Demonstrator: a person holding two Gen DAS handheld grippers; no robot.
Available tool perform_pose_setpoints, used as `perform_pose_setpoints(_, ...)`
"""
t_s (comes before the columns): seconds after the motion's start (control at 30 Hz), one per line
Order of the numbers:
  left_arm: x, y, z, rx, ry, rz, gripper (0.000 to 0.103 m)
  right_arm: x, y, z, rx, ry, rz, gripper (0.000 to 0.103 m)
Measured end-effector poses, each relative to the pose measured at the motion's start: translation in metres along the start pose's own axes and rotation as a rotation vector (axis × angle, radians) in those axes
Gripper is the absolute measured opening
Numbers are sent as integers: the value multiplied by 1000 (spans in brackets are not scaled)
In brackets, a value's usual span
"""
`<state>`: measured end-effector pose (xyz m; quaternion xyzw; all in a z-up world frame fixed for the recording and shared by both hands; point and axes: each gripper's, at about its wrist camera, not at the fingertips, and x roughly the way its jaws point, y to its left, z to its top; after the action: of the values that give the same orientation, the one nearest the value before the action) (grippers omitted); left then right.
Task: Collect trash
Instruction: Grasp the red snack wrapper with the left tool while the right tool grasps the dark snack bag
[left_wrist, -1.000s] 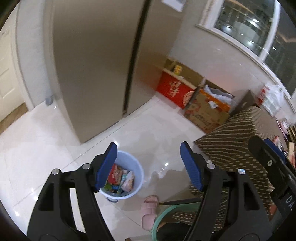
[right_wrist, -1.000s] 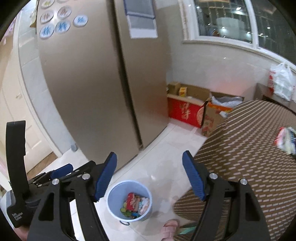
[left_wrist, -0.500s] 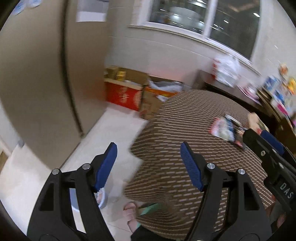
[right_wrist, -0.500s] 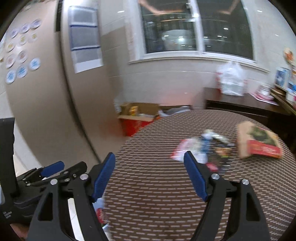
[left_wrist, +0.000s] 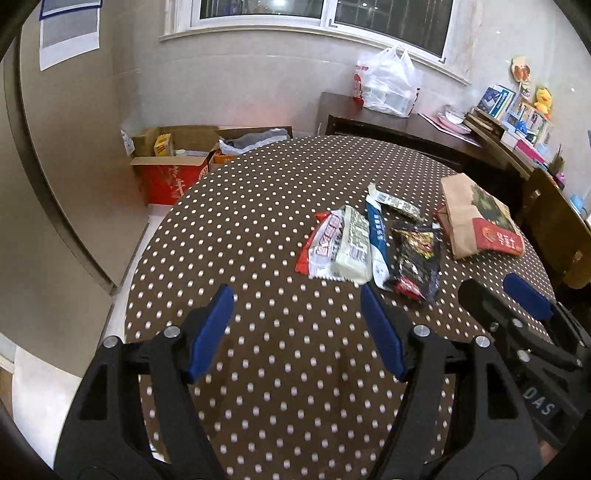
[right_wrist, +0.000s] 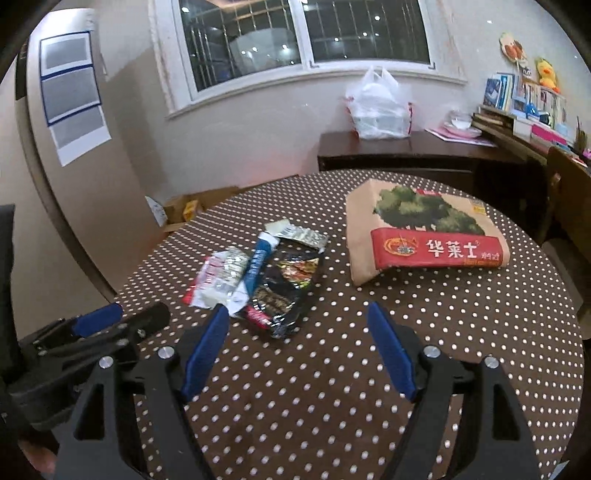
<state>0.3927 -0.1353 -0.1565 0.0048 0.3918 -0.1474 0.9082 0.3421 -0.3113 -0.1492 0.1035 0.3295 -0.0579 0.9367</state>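
Several wrappers lie on the round polka-dot table (left_wrist: 258, 229): a red-and-white wrapper (left_wrist: 325, 240), a white packet (left_wrist: 354, 247), a blue-and-white sachet (left_wrist: 378, 236), a black snack bag (left_wrist: 415, 258) and a brown paper bag (left_wrist: 472, 218). In the right wrist view the black bag (right_wrist: 284, 291) and the paper bag (right_wrist: 417, 236) lie ahead. My left gripper (left_wrist: 297, 332) is open and empty above the table, short of the wrappers. My right gripper (right_wrist: 297, 350) is open and empty, just short of the black bag.
Cardboard boxes (left_wrist: 173, 166) stand on the floor by the wall past the table. A dark sideboard (left_wrist: 388, 118) holds a white plastic bag (left_wrist: 388, 85). A fridge (left_wrist: 55, 147) stands at left. A wooden chair (left_wrist: 554, 221) is at right.
Both grippers swung up and right from the blue bin on the floor to the tabletop. The bin has left view; the wrappers now lie in front. Both stay open.
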Motion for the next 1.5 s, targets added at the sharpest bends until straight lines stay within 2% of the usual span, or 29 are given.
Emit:
perform_pose_setpoints(0.17,21,2,14,13,16,38,70,32,6,8,14,79,5,76)
perform_pose_setpoints(0.37,39,10,21,8,34,48,70,60,14,18,-10,142,-42,76)
perform_pose_setpoints(0.4,43,10,22,7,41,42,70,62,15,18,-15,150,-43,72)
perform_pose_setpoints(0.47,46,10,23,10,48,33,70,68,15,19,-18,172,-19,44)
perform_pose_setpoints(0.53,50,7,25,22,50,27,70,71,16,20,-20,180,8,29)
perform_pose_setpoints(0.63,51,1,28,36,48,9,70,68,17,21,-27,164,14,19)
perform_pose_setpoints(0.77,50,-1,34,51,29,21,70,64,10,22,-4,145,35,16)
perform_pose_setpoints(0.9,62,-4,38,67,64,-9,70,62,8,24,-10,138,38,16)
perform_pose_setpoints(0.97,68,-7,39,73,76,-14,66,62,9,25,-12,134,40,16)
perform_pose_setpoints(1.03,68,-10,42,70,74,-51,66,62,9,25,-10,134,44,16)
perform_pose_setpoints(1.13,75,-14,47,92,75,-40,64,64,8,27,-7,135,50,15)
perform_pose_setpoints(1.2,80,-13,50,75,88,-65,58,65,7,28,-4,136,58,15)
perform_pose_setpoints(1.27,82,-8,51,35,101,-102,43,65,6,28,5,138,65,15)
perform_pose_setpoints(1.33,84,-3,53,-7,113,-158,33,66,5,29,10,140,70,15)
perform_pose_setpoints(1.4,84,0,53,-21,106,-145,23,67,4,30,10,138,72,15)
perform_pose_setpoints(1.43,85,1,52,-21,107,-132,11,67,4,30,8,136,72,15)
perform_pose_setpoints(1.5,83,4,49,-31,101,-137,11,66,7,31,0,129,70,15)
